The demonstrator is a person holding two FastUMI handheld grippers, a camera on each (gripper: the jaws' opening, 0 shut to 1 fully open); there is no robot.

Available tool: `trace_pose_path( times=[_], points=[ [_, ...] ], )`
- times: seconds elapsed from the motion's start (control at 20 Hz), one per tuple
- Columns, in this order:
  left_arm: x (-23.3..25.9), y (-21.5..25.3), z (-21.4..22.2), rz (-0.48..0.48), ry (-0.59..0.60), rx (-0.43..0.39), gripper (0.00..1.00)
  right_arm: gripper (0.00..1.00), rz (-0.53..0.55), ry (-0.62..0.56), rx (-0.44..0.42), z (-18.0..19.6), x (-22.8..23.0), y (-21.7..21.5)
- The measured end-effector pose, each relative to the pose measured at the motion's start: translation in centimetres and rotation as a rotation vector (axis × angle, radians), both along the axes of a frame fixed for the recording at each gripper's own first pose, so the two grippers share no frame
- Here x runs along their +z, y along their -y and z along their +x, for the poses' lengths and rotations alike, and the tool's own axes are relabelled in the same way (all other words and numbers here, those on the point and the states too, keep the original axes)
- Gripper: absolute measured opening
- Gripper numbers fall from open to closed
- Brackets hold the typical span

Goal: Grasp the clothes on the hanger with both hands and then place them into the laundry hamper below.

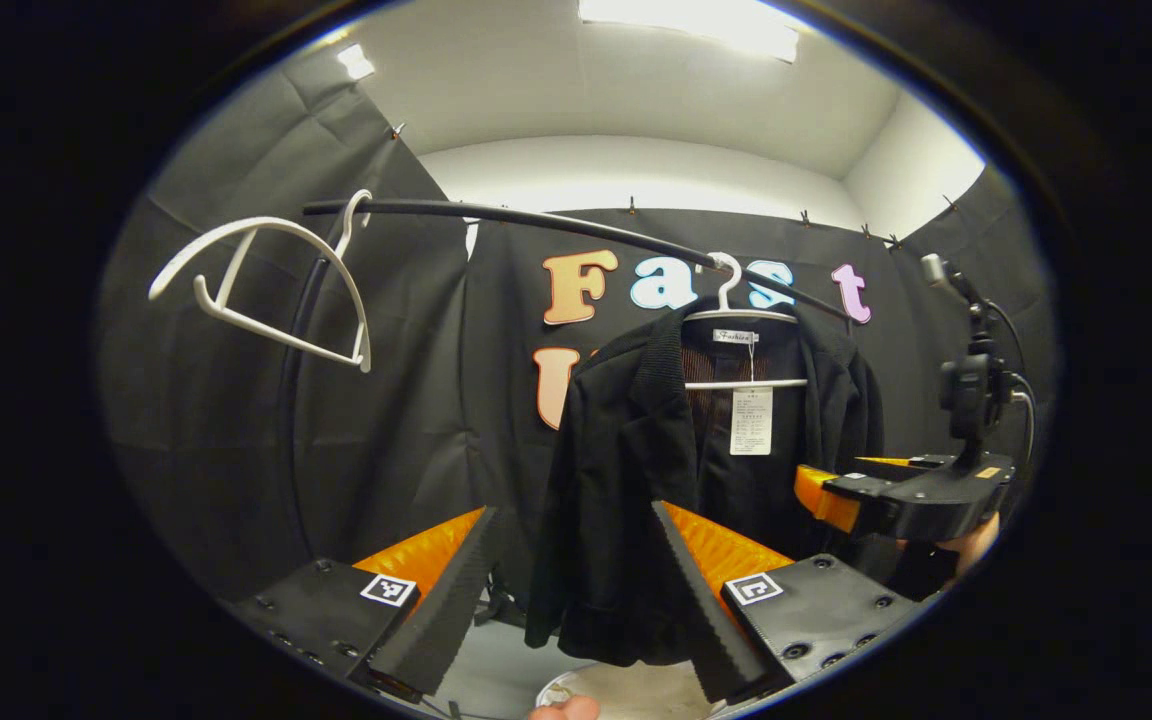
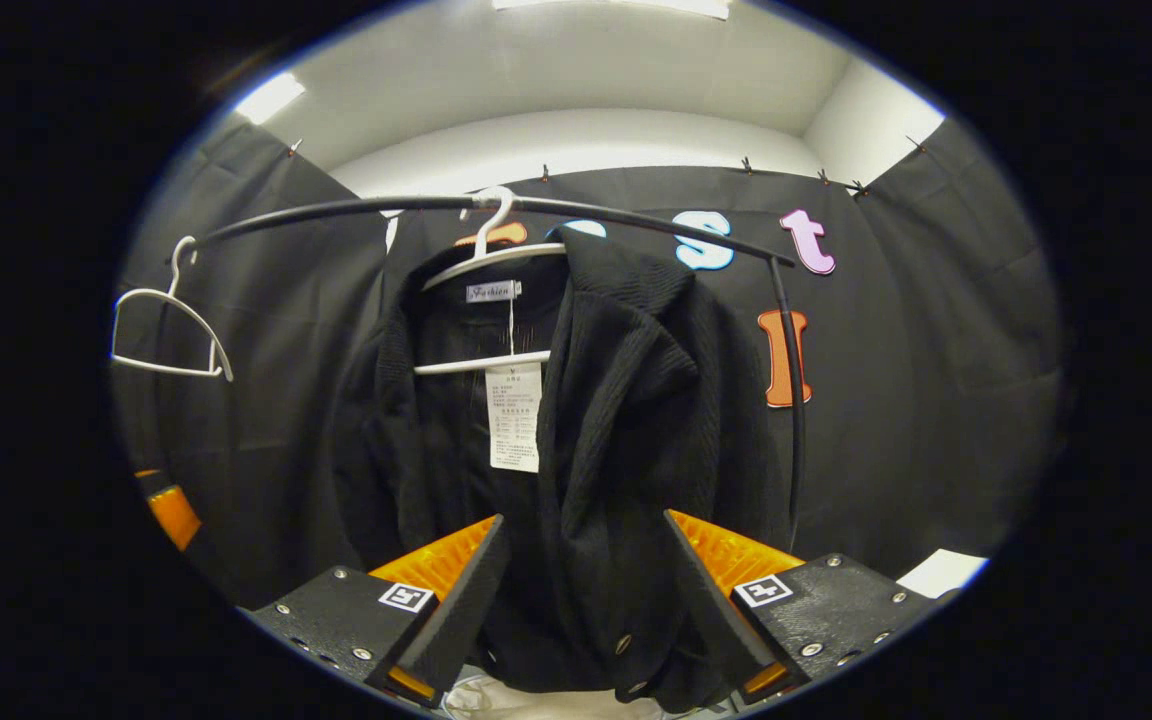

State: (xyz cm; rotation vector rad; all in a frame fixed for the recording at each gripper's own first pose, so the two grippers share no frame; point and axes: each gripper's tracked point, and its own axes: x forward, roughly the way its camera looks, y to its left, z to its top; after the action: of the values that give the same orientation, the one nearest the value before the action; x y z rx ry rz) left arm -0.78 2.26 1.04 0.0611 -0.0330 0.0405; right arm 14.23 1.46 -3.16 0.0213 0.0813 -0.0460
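A black jacket (image 1: 616,450) hangs on a white hanger (image 1: 746,383) from a black rail (image 1: 536,220). In the left gripper view, my left gripper (image 1: 574,512) is open, and the jacket's front panel hangs between its spread fingers, close to the cloth. The right gripper (image 1: 836,500) is at the jacket's far side, held by a hand (image 1: 976,540). In the right gripper view, my right gripper (image 2: 584,522) is also open, straddling the jacket (image 2: 636,420) near its buttoned hem. The hanger (image 2: 481,365) and a paper tag (image 2: 514,430) show inside the open jacket. A pale hamper rim (image 1: 626,692) lies below.
An empty white hanger (image 1: 266,290) hangs on the rail's other end, also seen as the empty hanger (image 2: 171,335). The rail's upright post (image 2: 796,420) stands right of the jacket. Part of the left gripper (image 2: 174,512) shows at the edge. Black cloth walls surround the rack.
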Motion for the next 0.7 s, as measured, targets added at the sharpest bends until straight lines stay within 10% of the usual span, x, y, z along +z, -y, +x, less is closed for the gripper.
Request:
trace_pose_path(
  times=[0.3, 0.5, 0.7],
  points=[
    [-0.2, -0.9, -0.8, -0.004, -0.004, 0.026, 0.97, 0.92, -0.136, -0.023, -0.102, 2.8, -1.6, 2.2],
    [-0.1, -0.5, -0.5, -0.011, 0.004, 0.012, 0.97, 0.27, -0.150, -0.031, -0.087, 2.3, -1.7, 2.7],
    [0.3, 2.7, 1.9, -0.043, 0.005, -0.082, 1.00, 0.07, -0.068, -0.027, -0.041, 0.6, -0.6, 2.5]
  ],
)
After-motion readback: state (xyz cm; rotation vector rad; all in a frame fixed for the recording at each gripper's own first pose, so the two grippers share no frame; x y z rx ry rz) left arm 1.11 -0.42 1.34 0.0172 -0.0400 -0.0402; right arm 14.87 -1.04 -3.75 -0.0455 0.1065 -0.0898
